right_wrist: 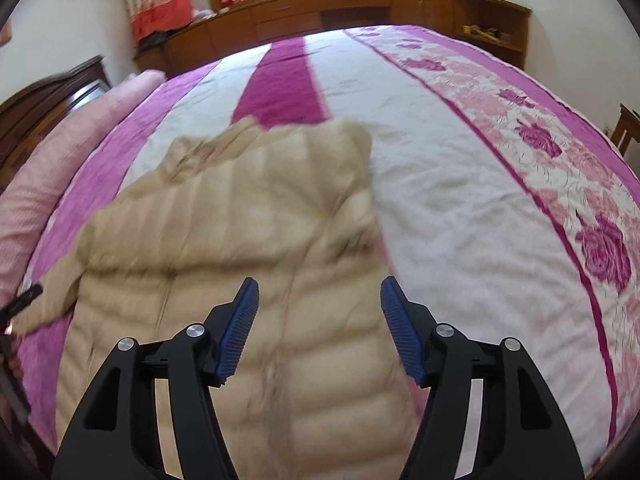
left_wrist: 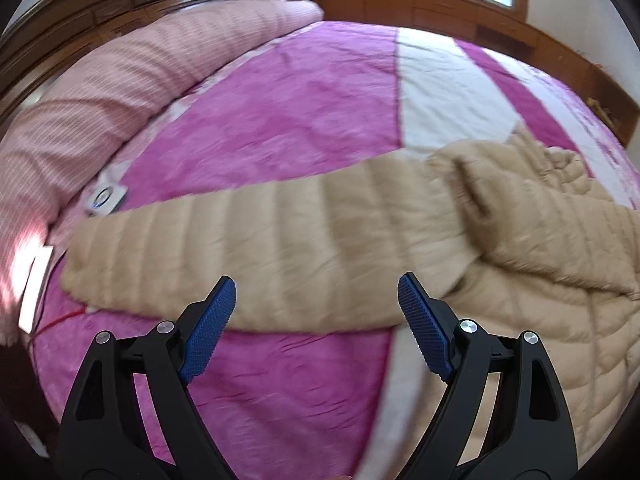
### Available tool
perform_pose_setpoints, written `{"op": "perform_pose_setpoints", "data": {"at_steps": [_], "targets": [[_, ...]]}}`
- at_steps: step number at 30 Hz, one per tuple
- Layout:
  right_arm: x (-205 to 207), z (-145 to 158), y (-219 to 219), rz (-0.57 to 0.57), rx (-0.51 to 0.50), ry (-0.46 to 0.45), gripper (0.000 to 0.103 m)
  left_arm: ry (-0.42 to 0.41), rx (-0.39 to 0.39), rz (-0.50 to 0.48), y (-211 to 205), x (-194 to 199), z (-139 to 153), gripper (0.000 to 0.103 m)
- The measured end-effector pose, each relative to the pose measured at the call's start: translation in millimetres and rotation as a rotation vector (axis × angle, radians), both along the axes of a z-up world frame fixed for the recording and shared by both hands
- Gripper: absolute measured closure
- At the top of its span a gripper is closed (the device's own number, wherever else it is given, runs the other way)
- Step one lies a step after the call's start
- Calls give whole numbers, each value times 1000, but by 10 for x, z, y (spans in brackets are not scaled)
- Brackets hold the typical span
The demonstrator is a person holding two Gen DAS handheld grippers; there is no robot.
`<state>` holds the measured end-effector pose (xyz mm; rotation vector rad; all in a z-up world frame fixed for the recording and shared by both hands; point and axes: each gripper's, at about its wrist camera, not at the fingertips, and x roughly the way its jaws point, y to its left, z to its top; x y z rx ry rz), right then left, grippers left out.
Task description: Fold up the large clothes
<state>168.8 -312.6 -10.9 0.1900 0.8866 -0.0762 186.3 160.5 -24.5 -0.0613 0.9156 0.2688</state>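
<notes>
A beige quilted down jacket (left_wrist: 520, 280) lies on the magenta and white bedspread (left_wrist: 280, 120). In the left wrist view one sleeve (left_wrist: 240, 236) stretches flat out to the left, and the rumpled collar sits at the upper right. My left gripper (left_wrist: 316, 280) hovers open over the near edge of that sleeve, with nothing between its blue pads. In the right wrist view the jacket (right_wrist: 224, 220) fills the lower left, its right side turned in over the body. My right gripper (right_wrist: 320, 280) stands open above the jacket's body and holds nothing.
A rolled pink quilt (left_wrist: 120, 92) lies along the dark wooden headboard (left_wrist: 100, 4). A small white device (left_wrist: 105, 199) rests near the sleeve's end. Low wooden cabinets (right_wrist: 320, 12) line the far wall under a window. A floral band (right_wrist: 540, 140) runs along the bed's right side.
</notes>
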Motion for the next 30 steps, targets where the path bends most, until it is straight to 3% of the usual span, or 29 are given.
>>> {"op": "perform_pose_setpoints", "data": {"at_steps": [4,9,13,20,28,29,30], "targets": [[-354,-46,222,44,-1,29,36,32,-21,68,319,-109,-151,20],[-696,-115,427,52,-2,56,34,63,-147,152,634,-183,-399,20],[-848,-210,501,38,11,97,33,63,-201,196,789,-188,-574,20],[-976,-414,556,5,-11,170,33,54,-174,246,1043,-42,-753,20],[-956,-579,587,-24,-3,230,30,13,-242,281,1300,93,-760,18],[-952,-584,591,-25,-5,232,30,16,-235,282,1308,111,-758,19],[-951,-585,593,-26,-8,233,30,16,-219,282,1301,116,-750,27]]}}
